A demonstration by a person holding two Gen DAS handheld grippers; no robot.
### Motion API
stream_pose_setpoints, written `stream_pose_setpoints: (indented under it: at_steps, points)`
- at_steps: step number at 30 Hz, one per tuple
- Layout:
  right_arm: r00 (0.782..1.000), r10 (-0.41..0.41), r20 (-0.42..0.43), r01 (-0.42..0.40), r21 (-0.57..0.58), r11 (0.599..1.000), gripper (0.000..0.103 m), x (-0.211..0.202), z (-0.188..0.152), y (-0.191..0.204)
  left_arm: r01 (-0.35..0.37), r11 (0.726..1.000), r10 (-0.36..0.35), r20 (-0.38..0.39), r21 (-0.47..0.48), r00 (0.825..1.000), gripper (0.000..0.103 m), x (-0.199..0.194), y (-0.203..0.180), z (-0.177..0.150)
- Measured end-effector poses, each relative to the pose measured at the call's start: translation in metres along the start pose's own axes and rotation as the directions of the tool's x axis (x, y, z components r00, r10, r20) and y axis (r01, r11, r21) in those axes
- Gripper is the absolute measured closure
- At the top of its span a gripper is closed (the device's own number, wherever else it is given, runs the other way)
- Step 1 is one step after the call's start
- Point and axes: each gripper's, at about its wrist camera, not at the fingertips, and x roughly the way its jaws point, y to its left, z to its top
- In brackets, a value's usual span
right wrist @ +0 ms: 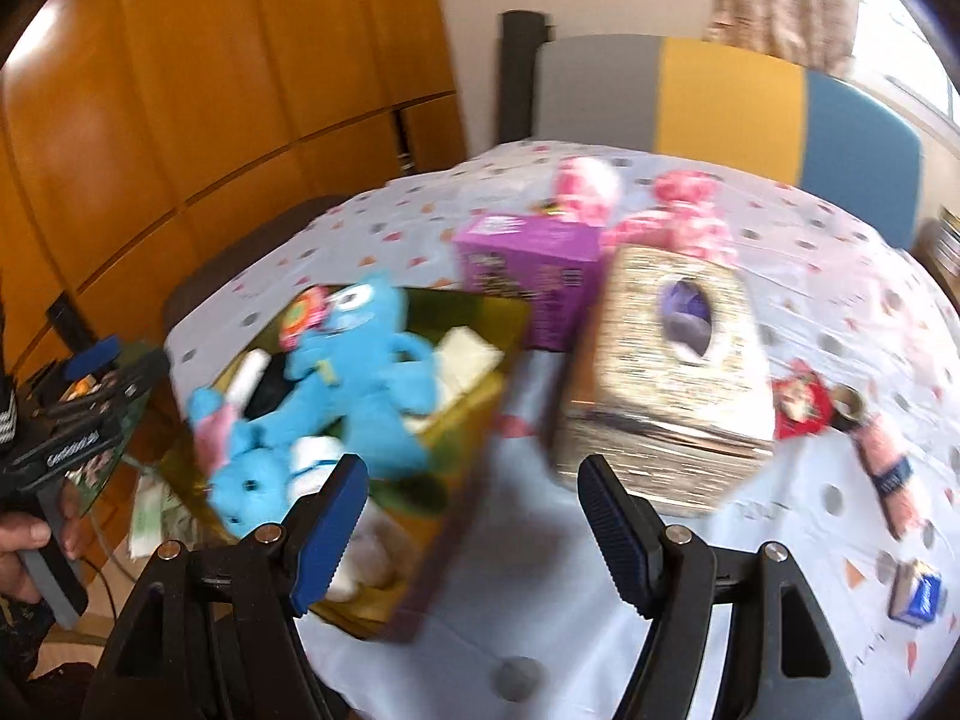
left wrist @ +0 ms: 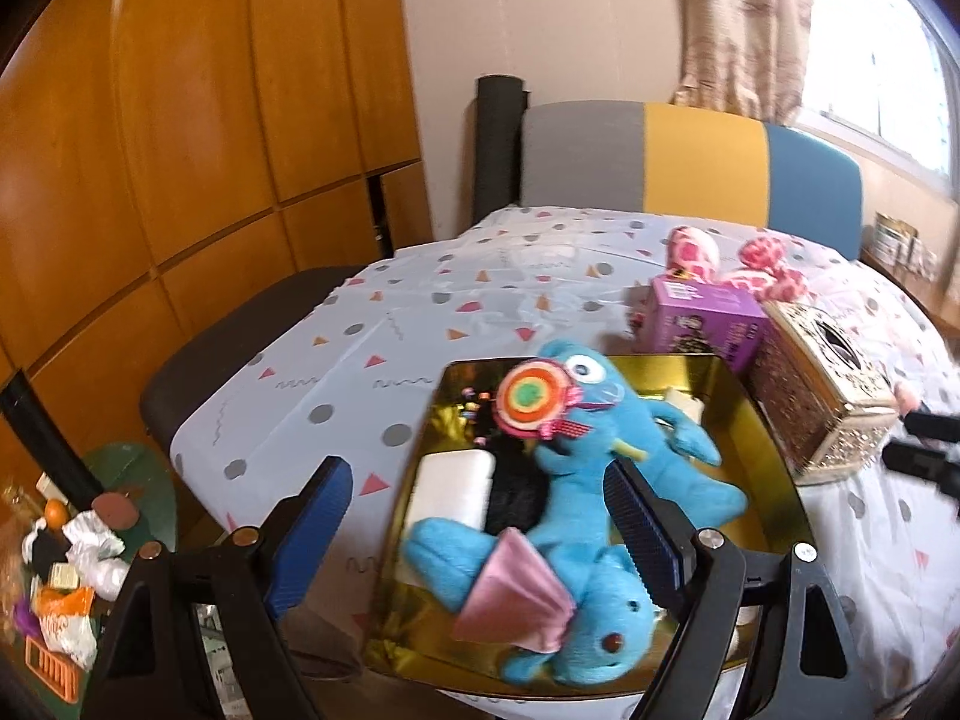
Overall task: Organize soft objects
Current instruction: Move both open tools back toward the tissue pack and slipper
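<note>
A: Where is the blue plush toy (left wrist: 576,480)?

B: In the gold tray (left wrist: 774,474) at the near left corner of the desk (left wrist: 360,360), lying on top of a white block (left wrist: 450,489) and something black.

A: Which way does it point?

B: Its long axis runs roughly from the near edge toward the far edge. The one-eyed end with the striped lollipop (left wrist: 531,399) points to the far side; the other end, with a pink flap (left wrist: 510,597), lies nearest.

A: And the claws?

B: The left claw (left wrist: 480,534) has its jaws apart over the tray, gripping nothing. The right claw (right wrist: 471,531) is also apart and empty, above bare cloth between the tray and the ornate gold tissue box (right wrist: 666,384). A purple box (right wrist: 528,270) stands just behind, with a pink spotted plush (right wrist: 678,210) beyond it.
</note>
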Motion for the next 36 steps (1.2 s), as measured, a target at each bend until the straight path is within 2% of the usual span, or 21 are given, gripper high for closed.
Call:
stream_pose_setpoints:
  at_steps: [8,14,17,19,22,23,24,25,28,31,36]
  points:
    - [0.990,-0.140,0.030,0.135,0.139,0.981,0.029,-0.032,-0.011,-0.076,0.044,0.996,-0.044,0.002,0.078,0.999,0.017,-0.003,-0.033,0.000]
    - [0.967,-0.252,0.030,0.237,0.246,0.940,0.029,-0.055,-0.024,-0.134,0.073,0.988,-0.074,0.001,0.134,0.997,0.017,-0.004,-0.056,0.000]
    - [0.947,-0.320,0.021,0.297,0.316,0.901,0.029,-0.065,-0.033,-0.168,0.091,0.983,-0.091,-0.004,0.160,0.996,0.017,-0.005,-0.069,0.000]
    - [0.921,-0.390,0.013,0.357,0.379,0.854,0.029,-0.071,-0.043,-0.193,0.110,0.978,-0.111,-0.008,0.178,0.994,0.017,-0.005,-0.079,0.001]
    - [0.864,-0.504,-0.013,0.437,0.517,0.736,0.029,-0.082,-0.066,-0.235,0.154,0.966,-0.154,-0.016,0.210,0.988,0.017,-0.007,-0.097,0.001]
    - [0.853,-0.521,-0.026,0.445,0.558,0.701,0.029,-0.084,-0.073,-0.244,0.167,0.959,-0.168,-0.018,0.228,0.986,0.017,-0.007,-0.105,0.001]
    - [0.850,-0.523,-0.064,0.441,0.628,0.641,0.029,-0.088,-0.083,-0.260,0.177,0.954,-0.177,-0.020,0.244,0.984,0.017,-0.008,-0.112,0.001]
    - [0.856,-0.513,-0.067,0.406,0.701,0.586,0.029,-0.094,-0.092,-0.274,0.192,0.945,-0.193,-0.024,0.264,0.981,0.017,-0.008,-0.122,0.001]
    - [0.838,-0.538,-0.089,0.393,0.784,0.481,0.029,-0.106,-0.108,-0.293,0.245,0.921,-0.243,-0.045,0.304,0.969,0.017,-0.007,-0.150,0.000]
    - [0.851,-0.516,-0.096,0.355,0.829,0.432,0.029,-0.109,-0.118,-0.305,0.299,0.892,-0.294,-0.068,0.339,0.953,0.017,-0.008,-0.180,-0.002]
    - [0.854,-0.509,-0.110,0.346,0.850,0.396,0.029,-0.114,-0.128,-0.307,0.390,0.819,-0.383,-0.104,0.420,0.918,0.017,-0.014,-0.238,-0.009]
